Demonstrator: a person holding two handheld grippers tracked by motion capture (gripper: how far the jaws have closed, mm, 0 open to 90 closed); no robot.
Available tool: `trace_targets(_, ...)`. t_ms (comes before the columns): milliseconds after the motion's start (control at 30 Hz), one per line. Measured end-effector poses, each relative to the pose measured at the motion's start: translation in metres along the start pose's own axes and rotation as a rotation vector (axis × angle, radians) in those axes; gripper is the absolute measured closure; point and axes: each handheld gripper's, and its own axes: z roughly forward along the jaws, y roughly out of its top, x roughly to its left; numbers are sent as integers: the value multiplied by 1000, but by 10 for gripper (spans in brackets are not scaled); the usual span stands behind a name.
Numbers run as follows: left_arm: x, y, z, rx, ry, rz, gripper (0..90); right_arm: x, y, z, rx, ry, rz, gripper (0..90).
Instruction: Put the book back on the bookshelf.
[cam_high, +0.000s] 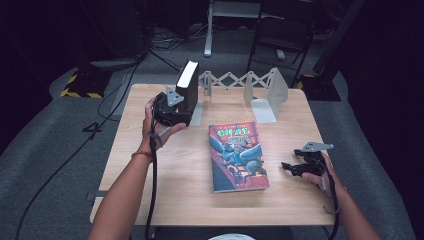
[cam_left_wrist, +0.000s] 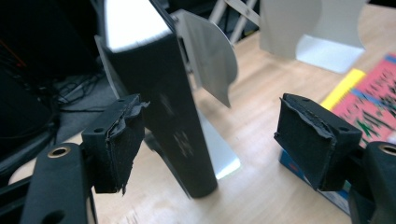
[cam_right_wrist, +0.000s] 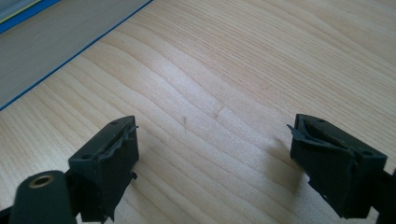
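my left tool (cam_left_wrist: 205, 140) stands apart around the black book (cam_left_wrist: 163, 93), pads clear. the book stands tilted against the left bookend (cam_left_wrist: 210, 60) at the counter's (cam_high: 165, 180) far edge, long axis upright. right tool (cam_right_wrist: 215, 168) gapes idle, well apart.

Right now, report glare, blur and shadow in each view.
High view: dark surroundings, lit light wooden table. Left gripper view: glare on the page edges of the upright black book, its cover smeared by blur. Right gripper view: sharp wood grain, soft shadow by the right hand-held gripper.
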Motion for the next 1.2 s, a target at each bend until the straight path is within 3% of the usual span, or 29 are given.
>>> trace_targets(267, -22, -28, 4, 58, -82, 55, 237, 1, 0, 0, 7, -5, 1, 156)
trace_targets(433, -34, -47, 10, 99, -130, 59, 237, 1, 1, -1, 17, -5, -3, 160)
trace_targets(633, -51, -69, 15, 147, -211, 109, 237, 4, 4, -5, 23, 9, -5, 226)
trace_targets(700, -57, -76, 16, 169, -231, 148, 238, 8, 8, -9, -1, 32, -28, 228)
trace_targets(767, -61, -80, 16, 179, -246, 156, 238, 12, 12, -13, -26, 53, -39, 244)
trace_targets(800, -66, -85, 15, 191, -280, 171, 238, 14, 15, -15, -39, 72, -37, 244)
trace_targets(900, -69, -90, 13, 191, -311, 170, 238, 18, 19, -19, -58, 87, -40, 260)
trace_targets(1200, -77, -116, 8, 264, -386, 174, 221, 42, 39, -31, -123, 142, -89, 272)
